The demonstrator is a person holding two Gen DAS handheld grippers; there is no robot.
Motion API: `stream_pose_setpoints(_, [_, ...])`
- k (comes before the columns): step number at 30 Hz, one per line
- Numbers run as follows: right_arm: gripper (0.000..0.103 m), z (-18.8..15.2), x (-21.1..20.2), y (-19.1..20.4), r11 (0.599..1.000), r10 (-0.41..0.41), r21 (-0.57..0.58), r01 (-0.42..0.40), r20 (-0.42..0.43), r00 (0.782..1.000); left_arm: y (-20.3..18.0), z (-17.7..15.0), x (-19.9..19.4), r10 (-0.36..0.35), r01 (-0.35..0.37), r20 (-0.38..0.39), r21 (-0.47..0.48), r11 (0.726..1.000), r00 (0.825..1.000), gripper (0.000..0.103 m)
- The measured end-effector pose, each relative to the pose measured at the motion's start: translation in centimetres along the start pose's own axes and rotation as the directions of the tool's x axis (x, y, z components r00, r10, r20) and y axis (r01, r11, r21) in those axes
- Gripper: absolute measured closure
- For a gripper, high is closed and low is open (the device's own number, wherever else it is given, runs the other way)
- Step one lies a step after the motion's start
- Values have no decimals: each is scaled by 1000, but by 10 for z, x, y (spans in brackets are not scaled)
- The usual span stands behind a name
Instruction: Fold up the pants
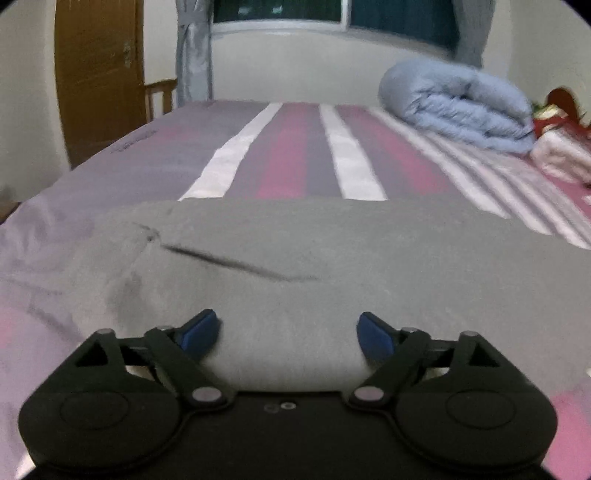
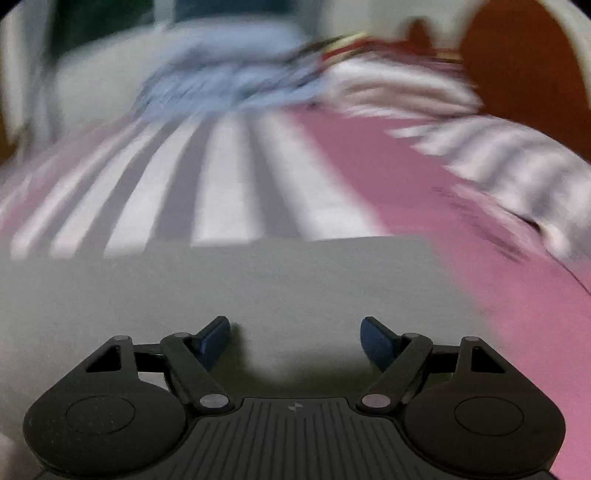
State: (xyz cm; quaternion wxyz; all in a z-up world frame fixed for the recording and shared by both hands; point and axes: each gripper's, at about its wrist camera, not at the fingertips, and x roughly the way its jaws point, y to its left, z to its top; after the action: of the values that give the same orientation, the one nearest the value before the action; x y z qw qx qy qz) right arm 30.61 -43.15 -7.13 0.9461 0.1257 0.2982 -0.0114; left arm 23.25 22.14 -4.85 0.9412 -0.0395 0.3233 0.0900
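Note:
Grey pants (image 1: 314, 251) lie flat on the striped bedspread (image 1: 288, 158), spread left to right, with a dark crease near the left. My left gripper (image 1: 288, 332) is open, its blue fingertips (image 1: 201, 330) on either side of a raised fold at the near edge of the pants. In the right wrist view the pants (image 2: 258, 288) end at a straight edge to the right. My right gripper (image 2: 295, 338) is open just above the grey cloth and holds nothing. That view is blurred by motion.
A rolled blue duvet (image 1: 458, 103) lies at the far right of the bed, with white and red bedding (image 1: 561, 147) beside it. A striped pillow (image 2: 509, 173) lies to the right. A wooden door (image 1: 99, 77) and a curtained window (image 1: 280, 14) stand beyond the bed.

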Motion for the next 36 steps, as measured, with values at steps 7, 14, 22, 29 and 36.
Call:
stream_pose_setpoints(7, [25,-24,-57,-62,974,-1,227,-20,92,996,-23,-26,-21,17,-15,53,-36,999,998,20])
stream_pose_setpoints(14, [25,-32,-47,-53,974,33,222,-50,83,996,-27,-37,-28,42,-39,70,-43,998,997,20])
stream_pose_setpoints(22, [25,-35,-47,-38,976,57,208,-68,56,997,-35,-44,-22,78,-76,91,-21,997,993,14])
stream_pose_setpoints(29, [24,-46,-43,9,996,78,47,-78,13,997,-31,-45,-22,69,-67,93,-26,997,993,13])
stream_pose_setpoints(36, [23,-64,-67,37,989,145,23,-147,56,988,-28,-46,-30,51,-49,120,-18,999,991,13])
